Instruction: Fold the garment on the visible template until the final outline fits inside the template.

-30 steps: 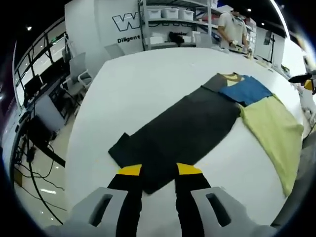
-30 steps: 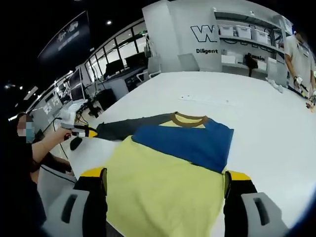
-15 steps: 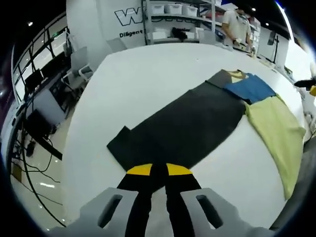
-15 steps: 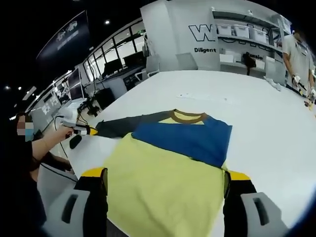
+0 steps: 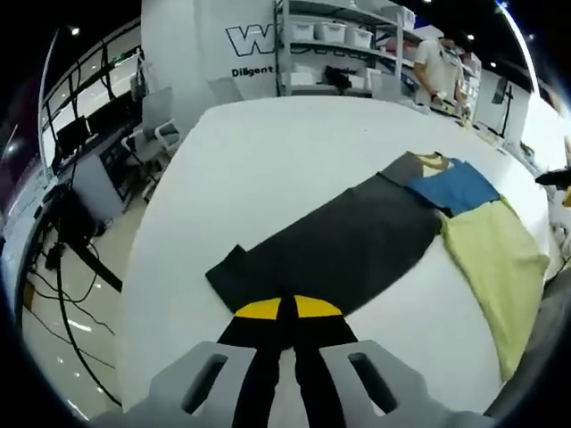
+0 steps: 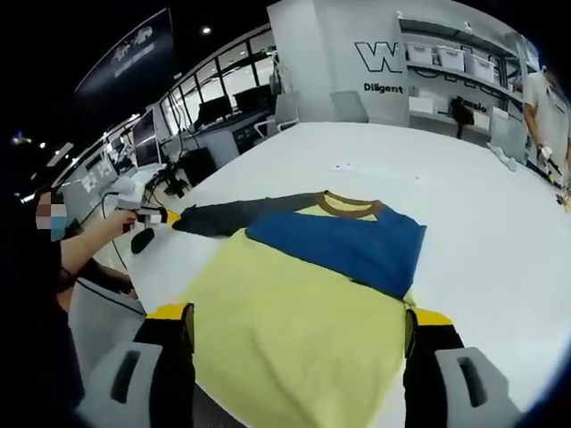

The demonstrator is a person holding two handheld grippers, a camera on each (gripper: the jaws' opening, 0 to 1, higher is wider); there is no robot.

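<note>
In the left gripper view, my left gripper [image 5: 287,308] is at 6 o'clock, its two yellow-tipped jaws pressed together with almost no gap. They meet right at the near edge of the garment [image 5: 357,241]. I think they pinch the dark sleeve end, but the jaws cover the contact itself, so I cannot see how much cloth is between them.

From there the garment runs away toward 1 o'clock over the white table [image 5: 259,160]. Its long axis goes from the dark sleeve near my jaws, through the blue chest part, to the brown collar at the far end. The yellow-green part spreads toward 3 o'clock, and its lower edge is cut off by the border of the view.

In the right gripper view, my right gripper [image 6: 299,319] stands wide open, one jaw at 7 o'clock and one at 5 o'clock, and holds nothing. The yellow-green cloth lies between and beyond the jaws; its nearest edge is hidden below them. The collar points to 12 o'clock and the dark sleeve stretches to 10 o'clock, where the other gripper meets its tip beside a person's hand [image 6: 109,223]. I cannot make out any template outline on the table.

Far behind stand shelves [image 5: 343,45] with bins.
</note>
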